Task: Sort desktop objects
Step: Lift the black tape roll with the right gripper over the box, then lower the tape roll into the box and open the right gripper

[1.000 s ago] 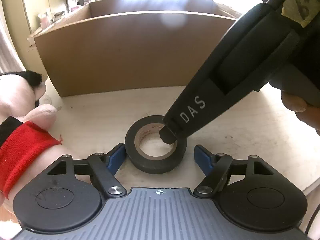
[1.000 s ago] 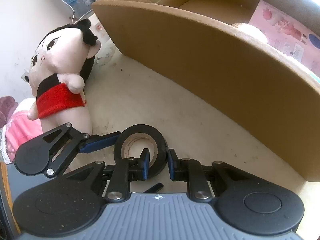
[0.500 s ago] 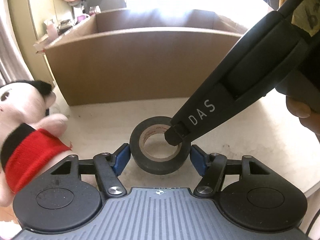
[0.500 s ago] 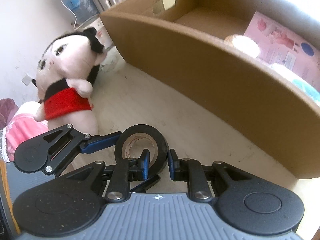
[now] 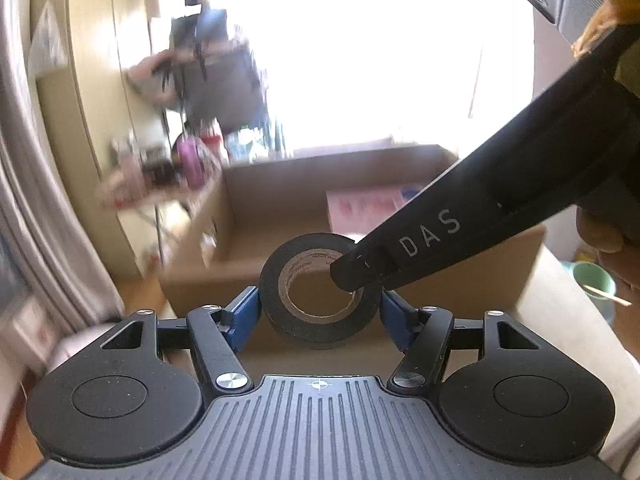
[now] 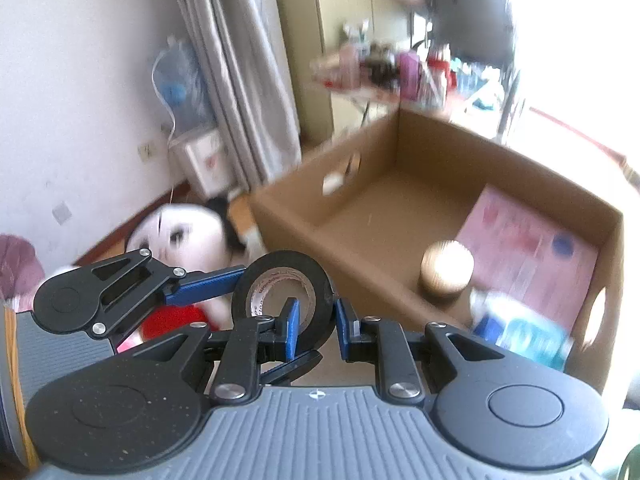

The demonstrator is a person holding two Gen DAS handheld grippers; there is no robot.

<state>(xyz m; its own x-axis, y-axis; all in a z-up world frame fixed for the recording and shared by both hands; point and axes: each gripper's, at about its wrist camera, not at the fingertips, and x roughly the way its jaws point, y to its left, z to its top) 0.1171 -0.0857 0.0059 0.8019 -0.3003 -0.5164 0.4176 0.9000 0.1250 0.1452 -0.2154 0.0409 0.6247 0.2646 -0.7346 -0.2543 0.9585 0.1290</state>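
- The roll of black tape (image 5: 319, 286) hangs in the air before the cardboard box (image 6: 420, 208), gripped across its width by the left tool (image 5: 319, 312).
- The right tool (image 6: 314, 322) is clenched on the roll's wall — one finger (image 6: 291, 330) inside the core.

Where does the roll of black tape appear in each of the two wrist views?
Left wrist view: the roll of black tape is at the lower centre, between the left tool's blue pads.
Right wrist view: the roll is just left of centre, its rim pinched by the right tool.
Shared landmark: the cardboard box behind it.
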